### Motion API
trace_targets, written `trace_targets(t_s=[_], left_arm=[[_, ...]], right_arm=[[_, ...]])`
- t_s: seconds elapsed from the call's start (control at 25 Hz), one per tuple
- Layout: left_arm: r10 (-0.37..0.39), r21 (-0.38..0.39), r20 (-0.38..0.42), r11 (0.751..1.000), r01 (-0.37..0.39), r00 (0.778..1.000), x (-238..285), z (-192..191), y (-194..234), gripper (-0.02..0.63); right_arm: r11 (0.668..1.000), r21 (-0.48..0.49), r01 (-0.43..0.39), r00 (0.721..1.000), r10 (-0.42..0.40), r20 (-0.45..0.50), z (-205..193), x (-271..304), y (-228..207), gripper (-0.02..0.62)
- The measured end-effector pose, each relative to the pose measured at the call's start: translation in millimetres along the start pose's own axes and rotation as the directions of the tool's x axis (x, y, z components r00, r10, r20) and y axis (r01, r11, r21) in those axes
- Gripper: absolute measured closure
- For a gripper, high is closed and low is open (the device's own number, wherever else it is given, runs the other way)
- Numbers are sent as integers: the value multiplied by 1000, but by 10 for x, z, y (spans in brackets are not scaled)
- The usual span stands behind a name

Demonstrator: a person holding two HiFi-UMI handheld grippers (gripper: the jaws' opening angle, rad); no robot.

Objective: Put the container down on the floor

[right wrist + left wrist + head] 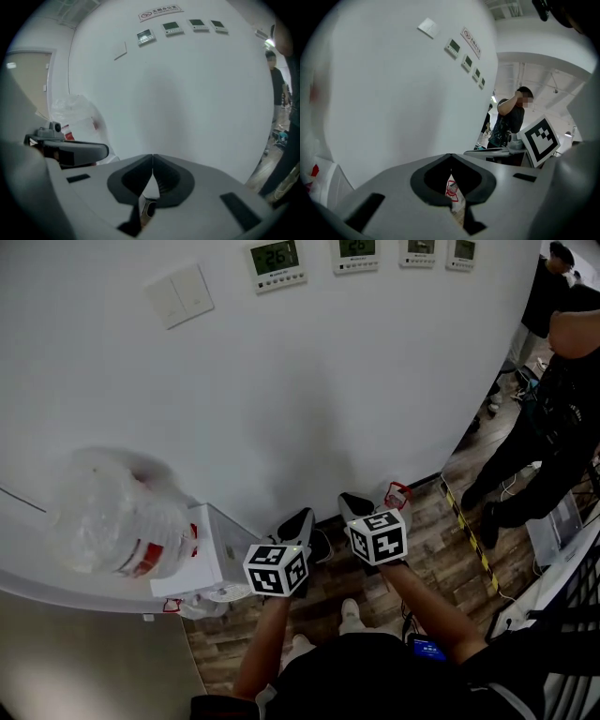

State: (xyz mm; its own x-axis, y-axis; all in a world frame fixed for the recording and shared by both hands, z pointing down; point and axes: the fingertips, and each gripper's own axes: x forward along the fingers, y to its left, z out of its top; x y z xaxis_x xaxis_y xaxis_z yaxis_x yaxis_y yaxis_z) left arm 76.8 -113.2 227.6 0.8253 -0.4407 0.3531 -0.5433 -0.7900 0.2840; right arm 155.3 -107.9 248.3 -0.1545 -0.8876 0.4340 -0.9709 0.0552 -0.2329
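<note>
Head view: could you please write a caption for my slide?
Left gripper and right gripper, both shut, over wood floor by white wall.

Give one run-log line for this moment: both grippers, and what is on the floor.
left gripper: shut, empty | right gripper: shut, empty | small red-marked object: on floor by wall, apart from both grippers

You are holding your left hand-held gripper (pixel 296 523) and your right hand-held gripper (pixel 355 505) side by side, both pointing at the white wall (pixel 309 390) and near its foot. Your left forearm (pixel 263 641) and right forearm (pixel 433 607) are reaching out from your body toward that wall, the right one angling in from farther out. The jaws of each hand-held gripper are pressing tip to tip, with nothing between them. The right one is sitting slightly closer to the wall than the left.
</note>
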Motion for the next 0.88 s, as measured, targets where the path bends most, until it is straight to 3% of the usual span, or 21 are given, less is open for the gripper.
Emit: trace_targets(t_s=[0.6,0.88], left_arm=[[-78,30,93,997,76,993,-1086,227,125,592],[-122,87,137,990,111,983,-1616,310,198,592]], right_arm=[[996,-41,85,989,-79,124,245,-441,1024,565],[990,-40,136,974,-126,186,247,-616,1510,565]])
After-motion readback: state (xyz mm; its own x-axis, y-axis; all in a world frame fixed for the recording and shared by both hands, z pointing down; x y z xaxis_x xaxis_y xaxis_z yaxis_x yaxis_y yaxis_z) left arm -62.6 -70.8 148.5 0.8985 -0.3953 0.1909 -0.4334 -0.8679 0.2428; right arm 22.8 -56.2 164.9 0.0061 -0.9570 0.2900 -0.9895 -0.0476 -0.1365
